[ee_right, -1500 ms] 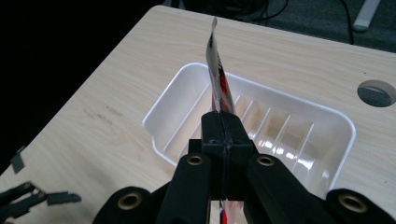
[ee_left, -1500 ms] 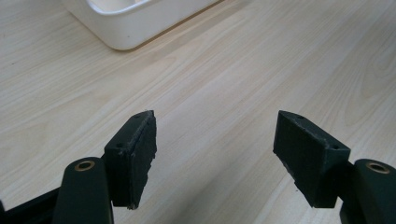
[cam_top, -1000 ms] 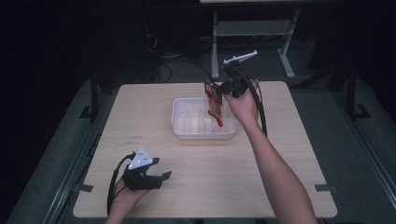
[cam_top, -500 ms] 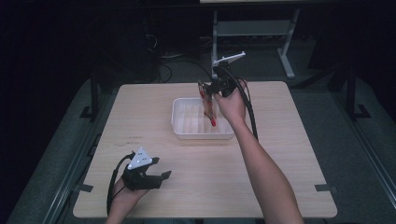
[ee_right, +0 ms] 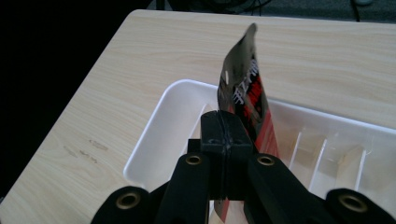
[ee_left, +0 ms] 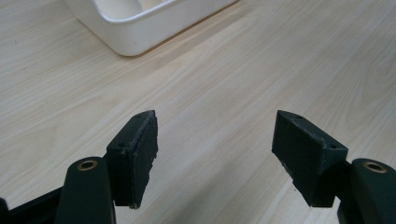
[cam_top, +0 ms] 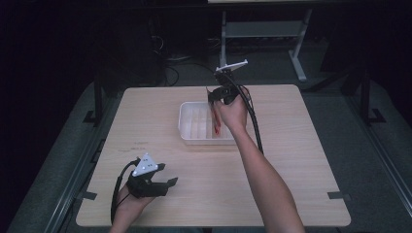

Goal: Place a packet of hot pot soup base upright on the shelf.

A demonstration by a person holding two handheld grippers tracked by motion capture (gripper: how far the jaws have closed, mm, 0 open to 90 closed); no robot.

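A white divided tray (cam_top: 187,121) stands on the wooden table (cam_top: 291,160). My right gripper (cam_top: 217,104) hangs over the tray's right half, shut on a thin red and black packet (cam_top: 215,122). Seen from the right gripper view, the packet (ee_right: 246,98) sticks up past the closed jaws above the tray (ee_right: 149,135), whose slots lie below. My left gripper (cam_top: 167,183) rests near the table's front left, open, nothing between its pads (ee_left: 137,149). A corner of the tray (ee_left: 135,32) lies ahead of it in the left gripper view.
A metal stand (cam_top: 262,29) and cables (cam_top: 170,68) sit on the dark floor beyond the table's far edge. Bare tabletop stretches right of the tray and across the front. Faint marks (ee_right: 86,148) show on the wood left of the tray.
My right gripper has carried the packet leftward and down from the tray's right edge to over its slots. The left gripper has stayed still.
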